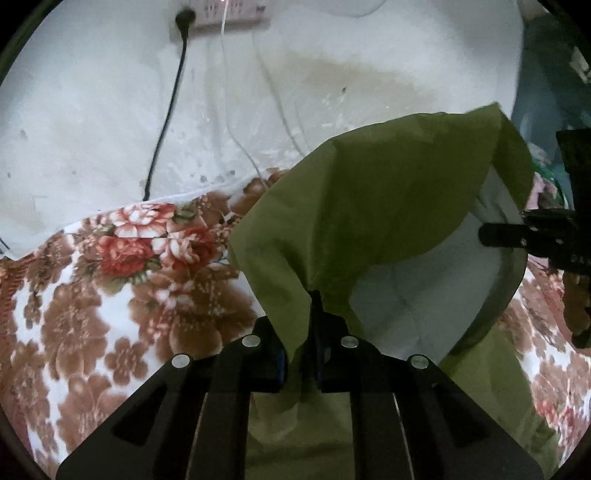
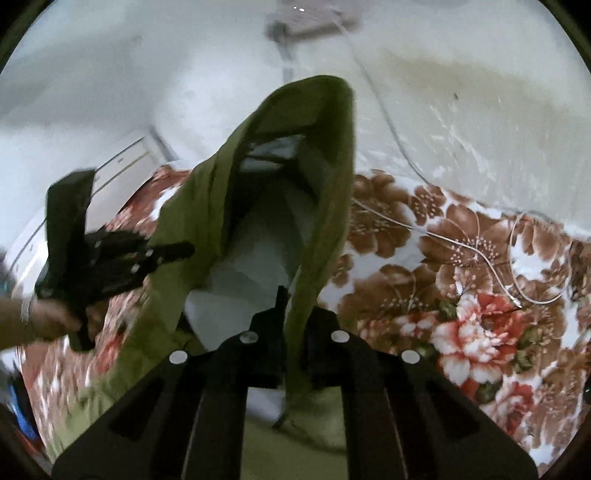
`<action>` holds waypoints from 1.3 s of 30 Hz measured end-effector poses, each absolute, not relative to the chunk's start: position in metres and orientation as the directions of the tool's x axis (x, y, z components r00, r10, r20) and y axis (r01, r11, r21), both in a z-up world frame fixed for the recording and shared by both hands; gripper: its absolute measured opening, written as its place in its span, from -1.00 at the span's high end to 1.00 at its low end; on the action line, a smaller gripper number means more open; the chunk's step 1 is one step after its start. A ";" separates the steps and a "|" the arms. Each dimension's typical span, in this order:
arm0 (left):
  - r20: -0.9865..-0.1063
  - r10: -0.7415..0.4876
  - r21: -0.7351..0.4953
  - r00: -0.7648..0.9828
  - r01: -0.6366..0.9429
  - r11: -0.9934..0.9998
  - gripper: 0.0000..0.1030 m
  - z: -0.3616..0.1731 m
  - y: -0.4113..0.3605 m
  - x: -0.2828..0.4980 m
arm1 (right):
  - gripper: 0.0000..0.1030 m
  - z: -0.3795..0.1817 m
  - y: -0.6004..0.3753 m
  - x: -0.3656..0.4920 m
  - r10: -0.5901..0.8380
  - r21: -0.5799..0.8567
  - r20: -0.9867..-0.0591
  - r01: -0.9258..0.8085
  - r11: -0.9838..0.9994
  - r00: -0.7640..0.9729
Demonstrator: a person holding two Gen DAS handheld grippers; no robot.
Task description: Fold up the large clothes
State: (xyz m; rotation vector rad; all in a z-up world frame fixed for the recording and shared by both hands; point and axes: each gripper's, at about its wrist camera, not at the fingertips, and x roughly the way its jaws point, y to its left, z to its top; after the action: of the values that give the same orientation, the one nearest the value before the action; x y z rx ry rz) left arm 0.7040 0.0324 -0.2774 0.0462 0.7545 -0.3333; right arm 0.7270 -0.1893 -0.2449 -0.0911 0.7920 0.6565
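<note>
An olive green garment (image 1: pixel 373 206) with a pale grey lining is lifted above a floral blanket (image 1: pixel 110 295). My left gripper (image 1: pixel 314 306) is shut on a fold of its edge, and cloth hangs down between the fingers. My right gripper (image 2: pixel 284 302) is shut on another edge of the same garment (image 2: pixel 317 166), which rises in front of it like a hood. Each gripper shows in the other's view: the right one at the right edge (image 1: pixel 517 236), the left one at the left (image 2: pixel 162 254), its tips against the cloth.
The floral blanket (image 2: pixel 461 288) covers the bed under the garment. A stained white wall (image 1: pixel 92 110) stands behind, with a power strip (image 1: pixel 229 11) and a black cable (image 1: pixel 166 118). A thin white cable (image 2: pixel 517 258) lies looped on the blanket at the right.
</note>
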 end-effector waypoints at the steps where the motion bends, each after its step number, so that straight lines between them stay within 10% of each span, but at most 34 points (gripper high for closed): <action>1: -0.674 -0.280 -0.073 0.683 0.316 0.946 0.81 -0.273 0.033 0.691 | 0.83 -0.242 -0.187 0.714 0.520 0.156 -0.684 -0.593 0.790 0.512; 21: -0.729 -0.205 -0.054 0.654 0.243 0.968 0.79 -0.379 0.031 0.465 | 0.77 -0.362 -0.177 0.470 0.311 -0.063 -0.828 -0.629 0.775 0.466; 24: -0.749 -0.206 -0.079 0.629 0.224 0.971 0.74 -0.395 0.035 0.451 | 0.50 -0.384 -0.184 0.453 0.274 -0.047 -0.856 -0.595 0.802 0.437; 27: -0.760 -0.205 -0.092 0.617 0.209 0.973 0.31 -0.403 0.038 0.436 | -0.26 -0.394 -0.196 0.438 0.261 -0.019 -0.874 -0.565 0.825 0.410; 29: -0.769 -0.204 -0.094 0.606 0.208 0.974 0.02 -0.405 0.042 0.422 | -0.29 -0.401 -0.213 0.422 0.249 0.012 -0.895 -0.539 0.842 0.369; 39: -0.838 -0.137 -0.077 0.529 0.134 0.988 -0.23 -0.387 0.103 0.354 | -0.45 -0.369 -0.288 0.414 0.225 0.091 -0.911 -0.363 0.927 0.346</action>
State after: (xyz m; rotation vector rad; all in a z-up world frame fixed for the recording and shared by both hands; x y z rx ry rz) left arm 0.3537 0.1029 -0.3866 -0.0029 1.0003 -0.1617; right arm 0.4136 -0.2877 -0.3688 -0.1356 1.1572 0.3826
